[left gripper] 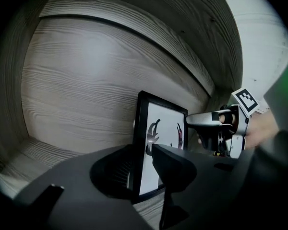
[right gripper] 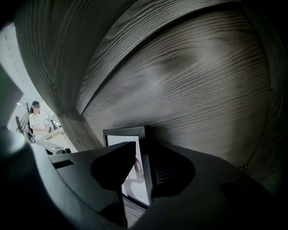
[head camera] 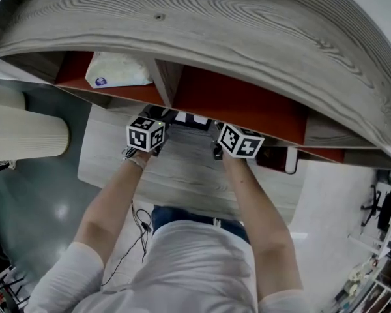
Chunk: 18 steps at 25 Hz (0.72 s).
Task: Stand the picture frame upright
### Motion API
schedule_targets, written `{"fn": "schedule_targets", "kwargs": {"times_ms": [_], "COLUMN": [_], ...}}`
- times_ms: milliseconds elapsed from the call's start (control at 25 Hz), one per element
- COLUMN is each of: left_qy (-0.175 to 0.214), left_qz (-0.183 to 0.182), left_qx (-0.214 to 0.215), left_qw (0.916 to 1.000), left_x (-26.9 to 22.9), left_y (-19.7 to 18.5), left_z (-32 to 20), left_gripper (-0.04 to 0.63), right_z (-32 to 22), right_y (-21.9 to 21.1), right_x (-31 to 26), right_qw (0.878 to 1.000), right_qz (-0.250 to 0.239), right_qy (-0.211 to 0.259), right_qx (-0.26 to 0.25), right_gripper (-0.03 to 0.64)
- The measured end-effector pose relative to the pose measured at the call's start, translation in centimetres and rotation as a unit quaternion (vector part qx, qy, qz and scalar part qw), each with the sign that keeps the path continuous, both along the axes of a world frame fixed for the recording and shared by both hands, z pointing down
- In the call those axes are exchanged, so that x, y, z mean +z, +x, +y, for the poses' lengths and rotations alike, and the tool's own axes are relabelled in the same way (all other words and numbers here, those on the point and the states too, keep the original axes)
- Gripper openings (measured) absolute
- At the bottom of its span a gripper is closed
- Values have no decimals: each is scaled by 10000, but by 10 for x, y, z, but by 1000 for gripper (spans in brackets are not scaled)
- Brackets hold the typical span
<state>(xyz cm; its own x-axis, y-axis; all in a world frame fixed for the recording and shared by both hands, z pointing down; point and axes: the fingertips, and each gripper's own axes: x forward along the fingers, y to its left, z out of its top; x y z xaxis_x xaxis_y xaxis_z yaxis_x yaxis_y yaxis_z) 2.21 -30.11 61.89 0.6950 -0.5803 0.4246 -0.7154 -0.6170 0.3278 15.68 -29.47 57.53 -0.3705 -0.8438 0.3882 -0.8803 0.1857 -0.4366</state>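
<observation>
Woodgrain all round: a grey desk [head camera: 182,181] under me, and a shelf top [head camera: 215,31] arching over red-backed compartments [head camera: 241,103]. A white bag [head camera: 117,70] lies in the left one. To the left are a grey-green floor [head camera: 45,201] and a pale ribbed cylinder [head camera: 26,135].

The picture frame [left gripper: 158,143] stands upright on the desk, close before the wood back panel [left gripper: 86,90]. My left gripper [left gripper: 139,176] has its jaws closed on the frame's left edge. My right gripper [right gripper: 143,171] clamps the right edge, jaws narrower.

Past the panel's end the right gripper view opens onto a bright room with a person [right gripper: 36,121] far off.
</observation>
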Motion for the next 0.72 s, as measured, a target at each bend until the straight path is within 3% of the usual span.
{"fn": "schedule_targets", "kwargs": {"times_ms": [400, 720], "left_qy": [336, 275], "left_qz": [-91, -91], "left_qx": [53, 29], "left_qw": [9994, 9996], "left_x": [-8, -5], "left_y": [5, 5], "left_z": [-14, -16], "left_gripper": [121, 121], "right_z": [-6, -4], "right_y": [4, -4], "right_x": [-3, 2], "right_qw": [9994, 9991], "right_qz": [206, 352], "right_qy": [265, 168], "right_qx": [-13, -171], "right_gripper": [94, 128]}}
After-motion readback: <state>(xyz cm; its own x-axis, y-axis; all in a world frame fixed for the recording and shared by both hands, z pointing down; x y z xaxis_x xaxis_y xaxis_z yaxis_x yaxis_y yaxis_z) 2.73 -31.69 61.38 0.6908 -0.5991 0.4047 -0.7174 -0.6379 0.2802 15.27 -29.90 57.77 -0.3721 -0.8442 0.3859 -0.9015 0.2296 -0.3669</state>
